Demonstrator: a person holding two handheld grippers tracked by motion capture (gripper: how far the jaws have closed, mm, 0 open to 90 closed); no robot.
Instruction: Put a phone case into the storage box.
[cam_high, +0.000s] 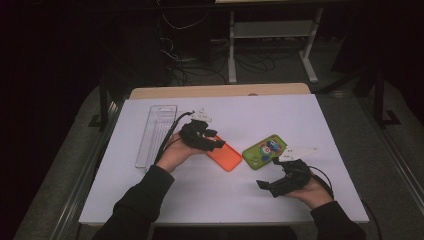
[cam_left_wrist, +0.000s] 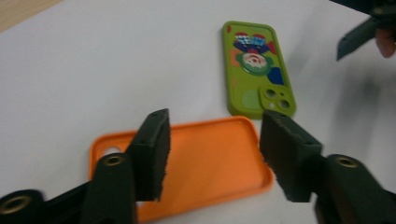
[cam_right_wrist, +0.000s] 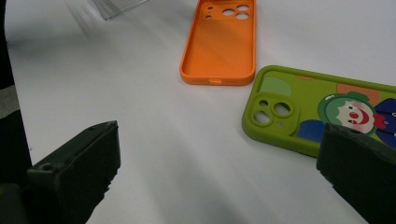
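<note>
Left gripper (cam_left_wrist: 212, 154) hangs just above the orange phone case (cam_left_wrist: 205, 163), jaws parted, nothing between the pads; the case lies flat on the white table (cam_high: 280, 120), hollow side up, likely set down for sorting; green clown case (cam_right_wrist: 327, 112) rests face up just beside it, near the right gripper (cam_right_wrist: 215, 172), whose jaws stand wide and empty, seemingly ready to take it; clear plastic tray (cam_high: 156, 134) sits at the table's left.
</note>
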